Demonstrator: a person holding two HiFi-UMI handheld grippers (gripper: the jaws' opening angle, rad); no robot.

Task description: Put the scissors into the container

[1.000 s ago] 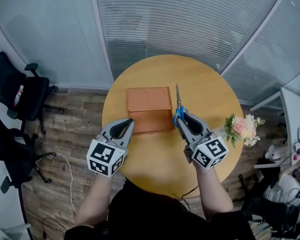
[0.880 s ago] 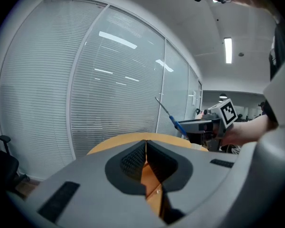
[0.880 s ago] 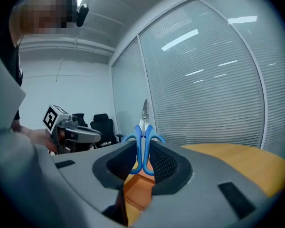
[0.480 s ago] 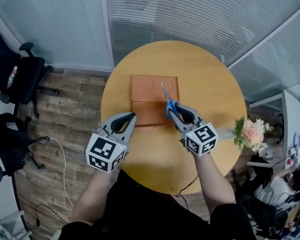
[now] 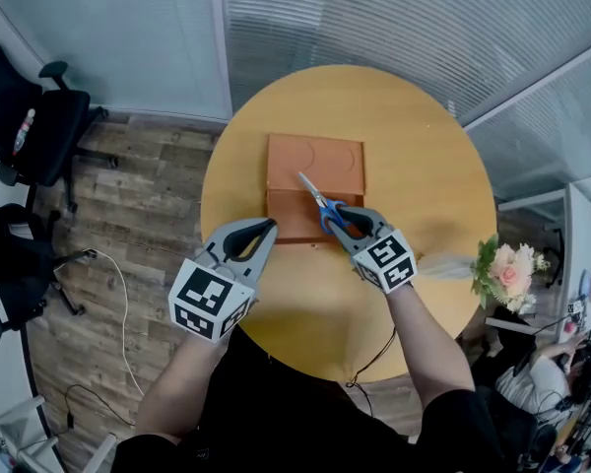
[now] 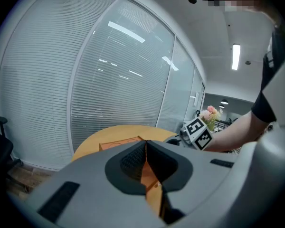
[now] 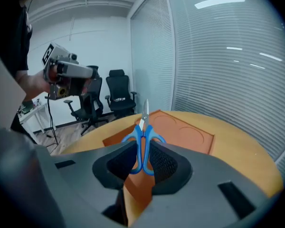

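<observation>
Blue-handled scissors hang over the near half of the open orange container, blades pointing away to the upper left. My right gripper is shut on the scissors' handles, just above the container's near section. On the round wooden table, the left gripper hovers shut with nothing in it, at the near left of the container. In the left gripper view the container shows just beyond the jaws.
A bouquet of pink flowers lies at the table's right edge. Black office chairs stand on the wooden floor to the left. Glass walls with blinds run behind the table.
My right gripper has carried the scissors leftward from the container's right side to over its near half, the blades swinging to the upper left. The left gripper barely moved.
</observation>
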